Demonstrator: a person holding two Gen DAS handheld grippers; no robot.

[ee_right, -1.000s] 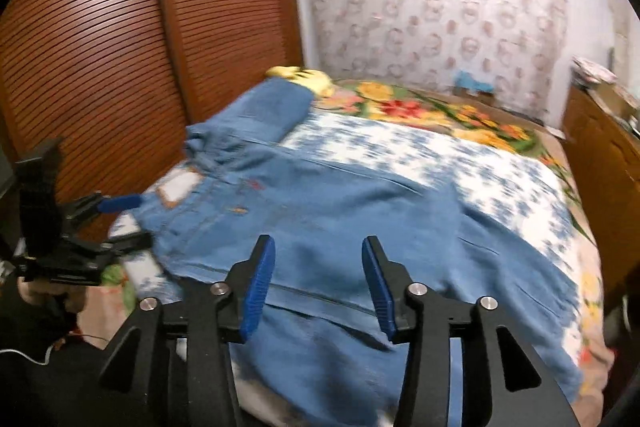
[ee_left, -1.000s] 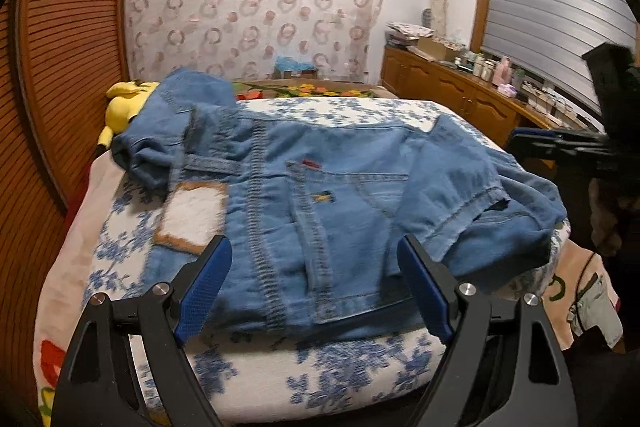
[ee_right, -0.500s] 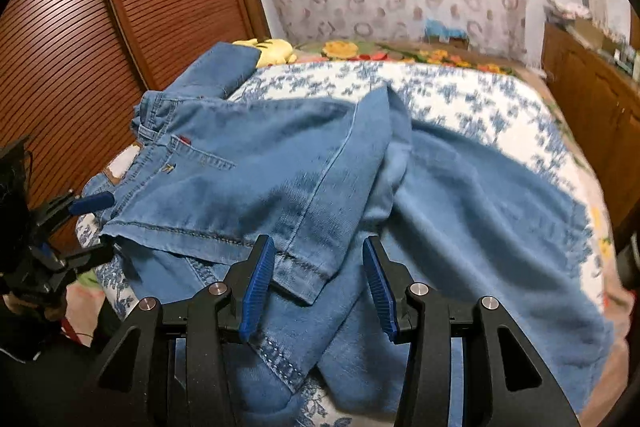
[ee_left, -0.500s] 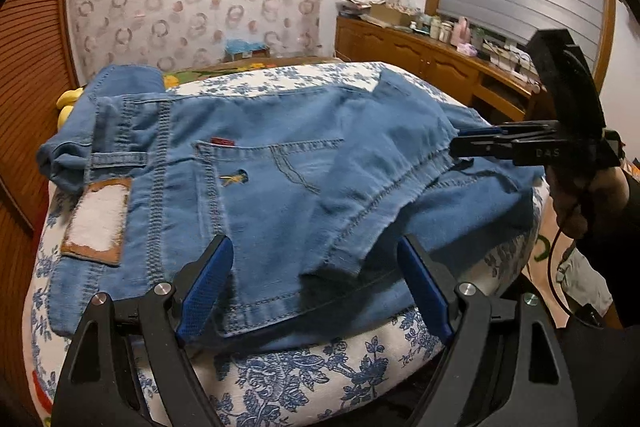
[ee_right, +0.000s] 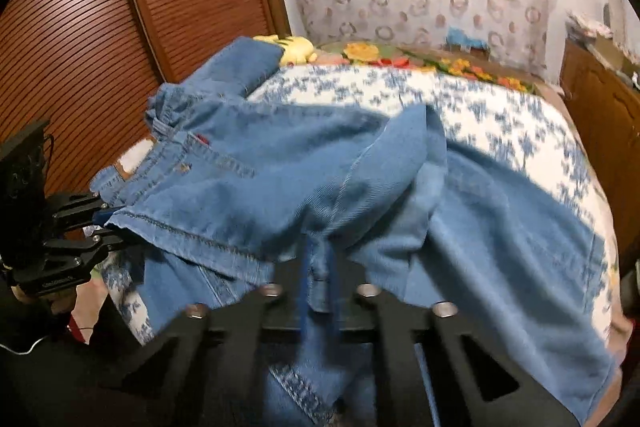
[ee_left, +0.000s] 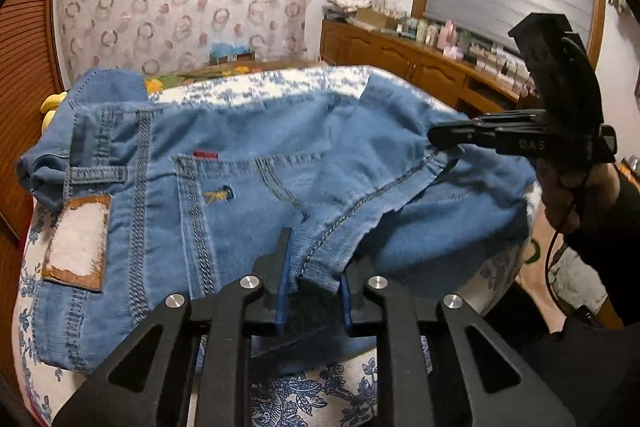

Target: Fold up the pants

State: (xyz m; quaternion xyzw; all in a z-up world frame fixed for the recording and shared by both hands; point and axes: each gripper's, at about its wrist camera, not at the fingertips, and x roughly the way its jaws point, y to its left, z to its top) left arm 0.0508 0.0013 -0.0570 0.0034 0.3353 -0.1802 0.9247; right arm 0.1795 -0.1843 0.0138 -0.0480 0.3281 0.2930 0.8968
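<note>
Blue denim pants [ee_left: 248, 183] lie on a bed, waistband with a leather patch [ee_left: 78, 239] at the left, one leg folded back over the seat. My left gripper [ee_left: 314, 279] is shut on the hem corner of that folded leg near the front edge. My right gripper [ee_right: 318, 269] is shut on the same hem further along; it also shows in the left wrist view [ee_left: 436, 137] at the right. The pants [ee_right: 256, 187] spread across the bed in the right wrist view, where the left gripper [ee_right: 106, 223] pinches the hem at the left.
The bed has a blue-flowered white sheet [ee_left: 304, 391]. A yellow plush toy [ee_right: 294, 47] lies by the far pant leg. A slatted wooden wardrobe [ee_right: 120, 19] stands at the left and a wooden sideboard [ee_left: 404, 67] with bottles at the right.
Both grippers were open half a second ago and have closed on the hem of the folded leg. The hem edge now stretches between them.
</note>
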